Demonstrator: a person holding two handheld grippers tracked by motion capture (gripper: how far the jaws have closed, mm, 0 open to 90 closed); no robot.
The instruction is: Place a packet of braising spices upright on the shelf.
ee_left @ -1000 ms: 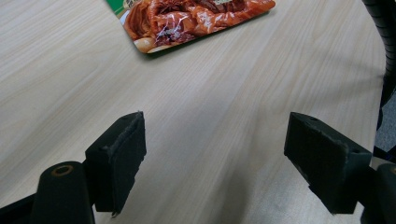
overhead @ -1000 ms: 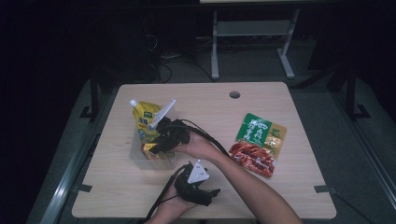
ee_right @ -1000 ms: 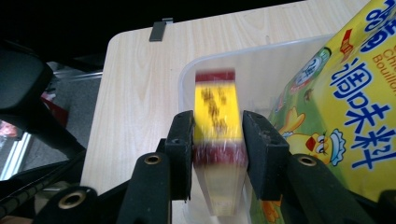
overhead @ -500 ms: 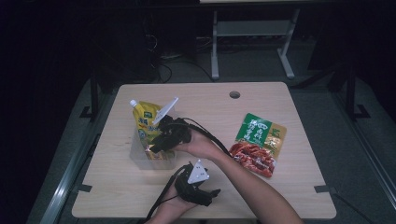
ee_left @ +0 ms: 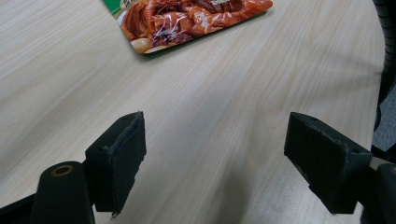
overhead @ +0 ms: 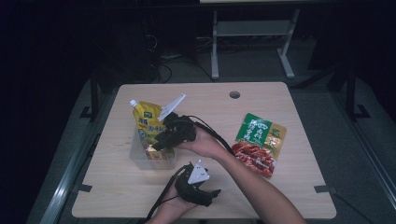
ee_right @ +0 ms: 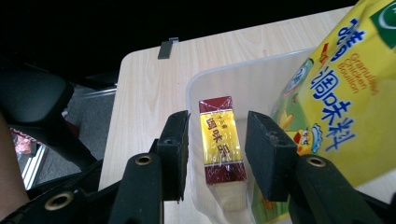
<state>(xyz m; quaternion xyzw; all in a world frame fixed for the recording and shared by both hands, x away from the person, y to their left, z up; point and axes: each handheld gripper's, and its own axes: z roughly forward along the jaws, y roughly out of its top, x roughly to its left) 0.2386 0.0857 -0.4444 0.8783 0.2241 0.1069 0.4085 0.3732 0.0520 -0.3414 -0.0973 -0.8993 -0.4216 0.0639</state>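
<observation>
table [overhead: 140, 196] of pale wood, grey floor [overhead: 364, 140], dark room

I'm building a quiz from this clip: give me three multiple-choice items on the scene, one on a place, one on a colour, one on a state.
1. Where does the small yellow and dark red box lie?
A. in the clear tub
B. on the red and green packet
C. on the floor

2. What colour is the tall pouch in the tub?
A. blue
B. yellow
C. white

3. How do the left gripper jaws stand?
A. shut on the packet
B. shut on a cable
C. open over bare table

Answers: 1 A, tub walls surround it; 2 B, yellow printed front; 3 C, only wood between the pads.
</observation>
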